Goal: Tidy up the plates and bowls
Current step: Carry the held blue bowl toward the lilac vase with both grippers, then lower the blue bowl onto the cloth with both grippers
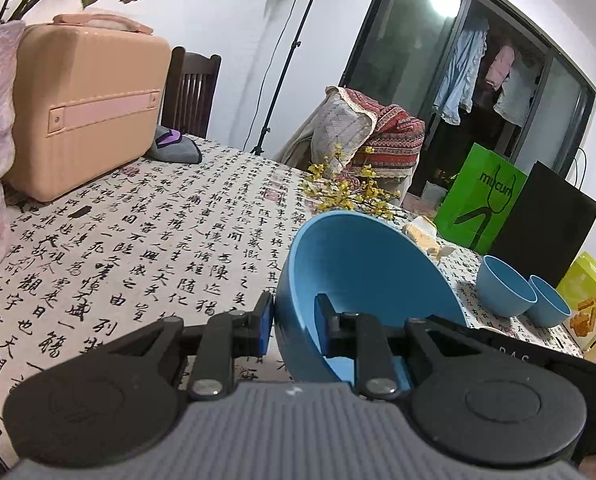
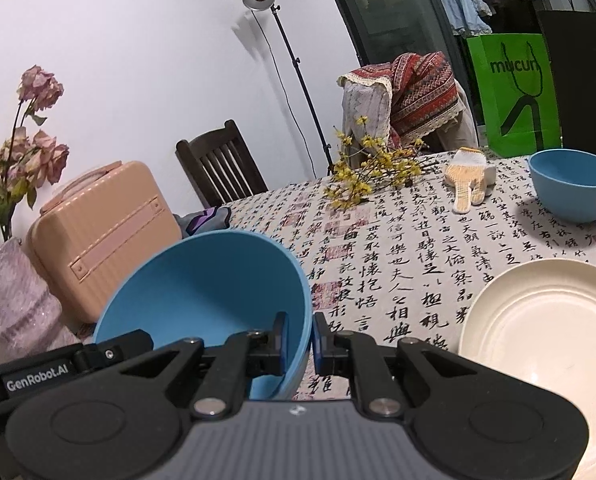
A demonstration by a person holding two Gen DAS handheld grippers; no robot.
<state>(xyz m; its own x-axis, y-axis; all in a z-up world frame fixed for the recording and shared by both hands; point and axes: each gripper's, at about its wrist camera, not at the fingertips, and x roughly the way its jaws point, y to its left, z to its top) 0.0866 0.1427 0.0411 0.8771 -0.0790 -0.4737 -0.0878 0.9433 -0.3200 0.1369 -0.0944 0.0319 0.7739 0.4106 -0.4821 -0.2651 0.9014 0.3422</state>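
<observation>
Your left gripper (image 1: 291, 326) sits right at the bottom of its own view, fingers clamped on the rim of the big blue bowl (image 1: 362, 280), one blue pad (image 1: 265, 320) outside the wall and the other inside. Same deal on the other side: your right gripper (image 2: 299, 338) has its fingers pinched nearly together on the opposite rim of that bowl (image 2: 206, 292), one pad inside, one outside. So you've got the bowl held between both grippers, tilted with its open mouth facing up and away from the cameras, above the calligraphy-print tablecloth (image 1: 146, 248) on the table. To the right of the bowl in the right wrist view there's a cream plate (image 2: 546, 332) lying flat near the table's edge, with a smaller blue bowl (image 2: 574, 184) upright further back. The left wrist view shows two small blue bowls (image 1: 506, 292) side by side, just about touching, in front of a black bag (image 1: 546, 220) and a green paper bag (image 1: 482, 200). A yellow snack box (image 1: 590, 300) sits at the far right. Mid-table you've got a spray of yellow flowers (image 2: 374, 172) and a knitted glove (image 2: 468, 180) next to it. Off to the left are a peach-coloured case (image 1: 86, 108), a pale purple vase (image 2: 14, 292) with dried pink flowers, a dark wooden chair (image 2: 222, 160) and a light stand (image 2: 290, 72) against the wall.
</observation>
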